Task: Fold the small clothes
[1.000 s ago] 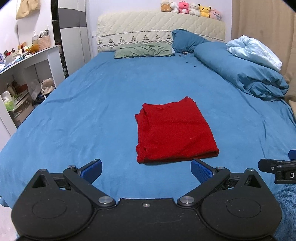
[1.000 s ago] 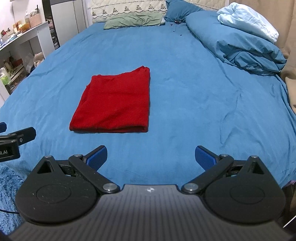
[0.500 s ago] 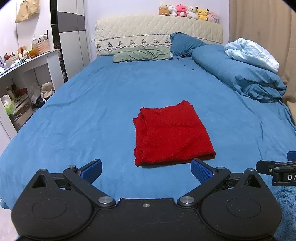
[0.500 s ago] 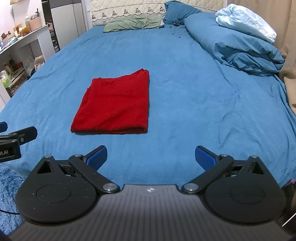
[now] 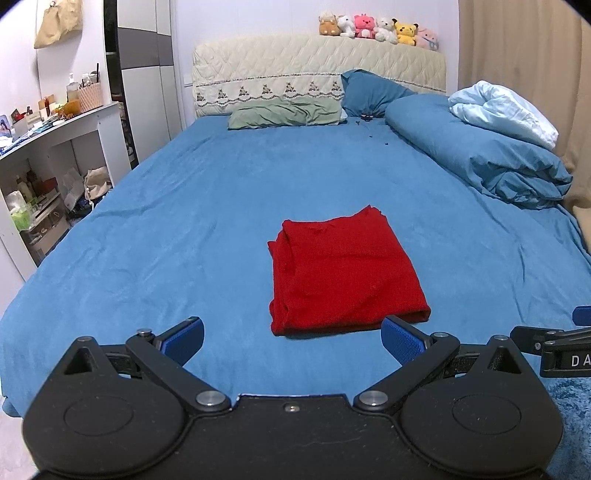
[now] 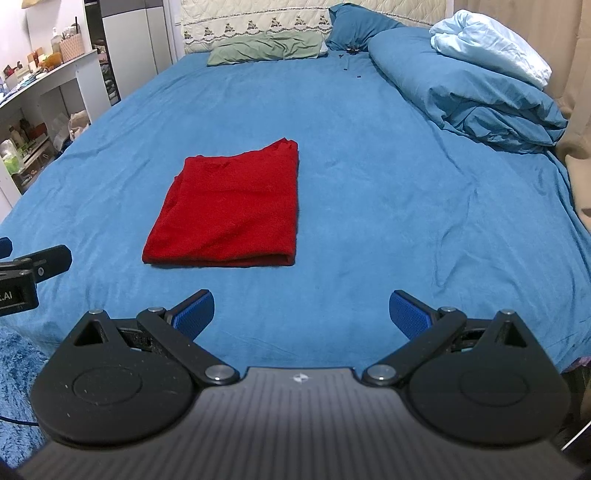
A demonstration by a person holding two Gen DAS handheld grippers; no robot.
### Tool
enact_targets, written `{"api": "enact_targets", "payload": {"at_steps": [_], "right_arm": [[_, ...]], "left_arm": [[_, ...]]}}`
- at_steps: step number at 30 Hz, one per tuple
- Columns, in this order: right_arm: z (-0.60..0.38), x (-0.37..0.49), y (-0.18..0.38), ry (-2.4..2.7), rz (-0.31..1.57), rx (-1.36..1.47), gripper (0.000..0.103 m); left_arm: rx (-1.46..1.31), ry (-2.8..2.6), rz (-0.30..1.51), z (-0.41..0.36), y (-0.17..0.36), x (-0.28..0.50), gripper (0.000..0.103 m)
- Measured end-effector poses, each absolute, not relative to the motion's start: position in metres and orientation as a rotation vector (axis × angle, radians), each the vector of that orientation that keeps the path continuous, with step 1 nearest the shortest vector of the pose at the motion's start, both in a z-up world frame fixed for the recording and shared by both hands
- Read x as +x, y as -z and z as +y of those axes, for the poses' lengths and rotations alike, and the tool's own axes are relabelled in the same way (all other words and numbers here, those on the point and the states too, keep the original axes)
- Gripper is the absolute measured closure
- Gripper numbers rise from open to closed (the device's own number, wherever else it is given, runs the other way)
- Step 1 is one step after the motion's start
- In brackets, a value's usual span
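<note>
Nearest of all, along the bottom of the left wrist view, the left gripper [image 5: 291, 334] has its blue-padded fingers [image 5: 183, 338] spread wide, holding nothing. At the bottom of the right wrist view the right gripper [image 6: 301, 314] is likewise spread wide and empty; part of it also pokes in at the lower right edge of the left view. Both hang over the near edge of the bed, clear of the cloth. A shaggy blue rug [image 6: 16, 373] shows in the lower left corner of the right view.

Just beyond the fingertips lies the red garment [image 5: 341, 271], folded into a neat rectangle, flat on the blue bedsheet [image 5: 192, 206]. In the left view it sits just right of centre, its near edge close above the right-hand pad; in the right view the garment [image 6: 229, 210] sits left of centre. Layered edges show along its left side.

Farther back, at the right of the frame, a bunched blue duvet [image 5: 480, 155] carries a pale blue blanket [image 5: 502, 112] on top. At the upper middle, a green pillow [image 5: 286, 116] and a blue pillow [image 5: 369, 92] lean by the quilted cream headboard [image 5: 317, 70], with a row of plush toys [image 5: 376, 29] along its top. At the left edge stands a white desk [image 5: 70, 125] cluttered with small items.
</note>
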State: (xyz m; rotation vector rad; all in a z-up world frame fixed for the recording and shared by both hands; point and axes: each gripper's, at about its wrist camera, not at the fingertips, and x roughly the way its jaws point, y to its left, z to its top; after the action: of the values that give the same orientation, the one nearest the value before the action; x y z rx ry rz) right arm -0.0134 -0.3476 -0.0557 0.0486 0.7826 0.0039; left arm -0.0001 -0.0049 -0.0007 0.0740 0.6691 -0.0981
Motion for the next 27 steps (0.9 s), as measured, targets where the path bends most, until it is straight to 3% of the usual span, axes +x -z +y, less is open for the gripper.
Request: {"api": "enact_targets", "payload": {"at_steps": [27], "right_arm": [[-0.3461, -0.0144, 0.0559, -0.007, 0.788, 0.051, 0.0]], "left_arm": [[0.057, 0.096, 0.646, -0.0035, 0.0005, -0.0026, 0.0]]}}
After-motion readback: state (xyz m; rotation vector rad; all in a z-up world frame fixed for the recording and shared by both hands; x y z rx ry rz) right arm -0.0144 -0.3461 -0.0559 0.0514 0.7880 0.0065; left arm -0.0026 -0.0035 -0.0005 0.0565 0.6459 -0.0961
